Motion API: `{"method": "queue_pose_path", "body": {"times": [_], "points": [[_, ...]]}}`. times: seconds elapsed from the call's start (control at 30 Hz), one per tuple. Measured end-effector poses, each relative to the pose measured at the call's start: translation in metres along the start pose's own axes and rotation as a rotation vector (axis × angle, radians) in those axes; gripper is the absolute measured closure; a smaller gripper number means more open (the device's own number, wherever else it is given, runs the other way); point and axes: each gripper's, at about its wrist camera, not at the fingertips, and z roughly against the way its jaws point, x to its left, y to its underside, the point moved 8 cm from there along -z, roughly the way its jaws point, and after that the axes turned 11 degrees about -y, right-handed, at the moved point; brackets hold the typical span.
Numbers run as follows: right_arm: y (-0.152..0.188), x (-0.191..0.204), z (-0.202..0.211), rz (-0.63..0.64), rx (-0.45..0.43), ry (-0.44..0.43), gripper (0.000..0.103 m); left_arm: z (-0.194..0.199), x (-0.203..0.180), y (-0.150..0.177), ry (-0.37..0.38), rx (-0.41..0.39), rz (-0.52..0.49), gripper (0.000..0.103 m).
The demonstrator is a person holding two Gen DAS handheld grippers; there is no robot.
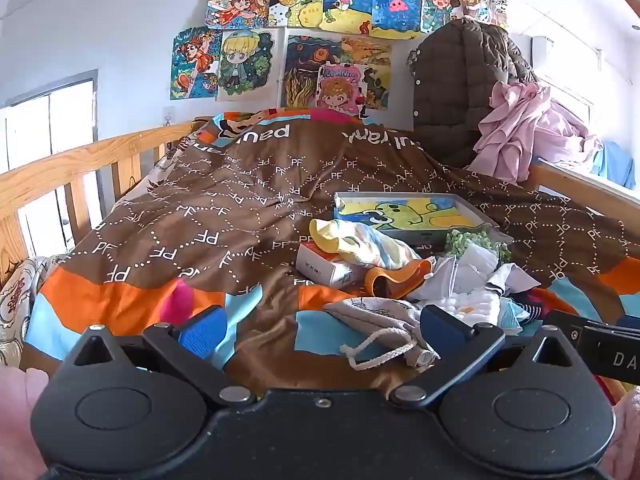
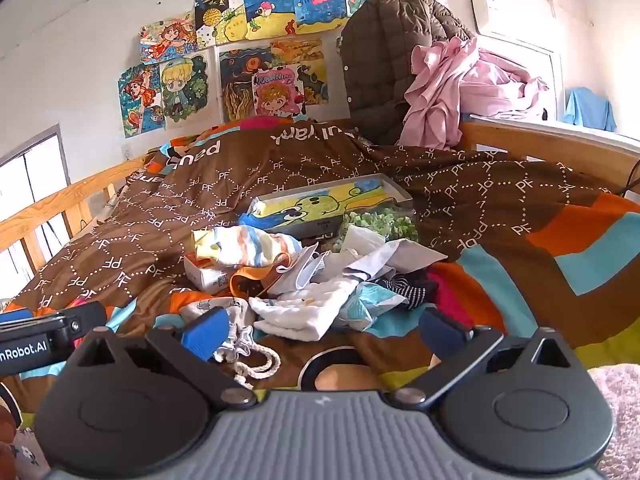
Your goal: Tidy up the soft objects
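Both grippers — left gripper (image 1: 320, 330), right gripper (image 2: 324, 330) — are hovering wide open, empty; only the right view is showing striped socks (image 2: 408, 290) beside one drawstring pouch (image 2: 224, 312).

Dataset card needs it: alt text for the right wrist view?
The open right gripper hovers over a heap of small mixed-colour clothes on a brown PF-patterned quilt, holding nothing. A grey drawstring cloth pouch lies by its left finger; children's drawings cover the wall.

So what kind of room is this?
Most likely a child's bedroom: a wooden-railed bed under a brown patterned duvet, hand-coloured cartoon drawings taped to the wall, and small clothes heaped on the covers.
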Motion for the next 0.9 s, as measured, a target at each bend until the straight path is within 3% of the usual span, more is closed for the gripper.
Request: {"method": "queue_pose_path", "body": {"times": [0.9], "points": [[-0.0003,-0.0001,-0.0017,-0.003,0.004,-0.005,0.000,-0.0018,0.0012,0.0009,0.014,0.008,0.000,0.001]]}}
